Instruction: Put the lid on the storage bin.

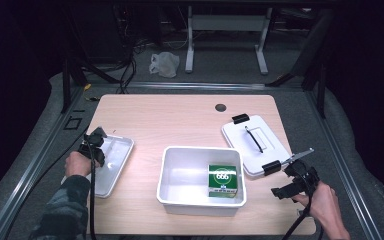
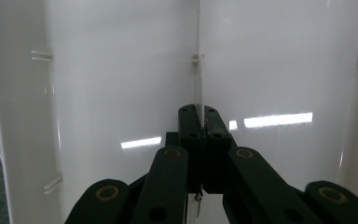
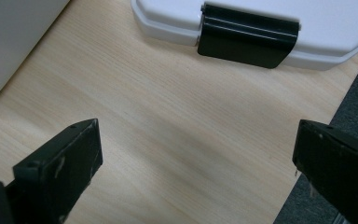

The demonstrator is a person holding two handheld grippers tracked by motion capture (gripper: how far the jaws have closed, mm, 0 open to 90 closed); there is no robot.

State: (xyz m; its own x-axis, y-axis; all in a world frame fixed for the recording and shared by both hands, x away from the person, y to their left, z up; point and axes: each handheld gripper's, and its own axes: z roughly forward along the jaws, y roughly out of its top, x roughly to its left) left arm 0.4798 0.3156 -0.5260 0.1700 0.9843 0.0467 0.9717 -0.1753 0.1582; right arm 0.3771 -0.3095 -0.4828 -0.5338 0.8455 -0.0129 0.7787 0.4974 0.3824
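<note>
My left gripper (image 1: pixel 96 142) is at the far left corner of a shallow white tray (image 1: pixel 116 161) on the left of the wooden table (image 1: pixel 180 120). In the left gripper view its jaws (image 2: pixel 198 112) are closed on the tray's thin white edge (image 2: pixel 198 65), which runs straight up from between them. My right gripper (image 1: pixel 290 175) hovers open near the table's front right corner, nothing between its jaws (image 3: pixel 198 158). Just beyond it lies a white lid (image 1: pixel 242 137) with black clips (image 3: pixel 247 37).
A deep white bin (image 1: pixel 200 150) stands at the middle front, with a green box (image 1: pixel 222 181) inside at its right. The bin's wall (image 3: pixel 9 37) is left of the right gripper. Table edges are close to both hands. Grey floor surrounds the table.
</note>
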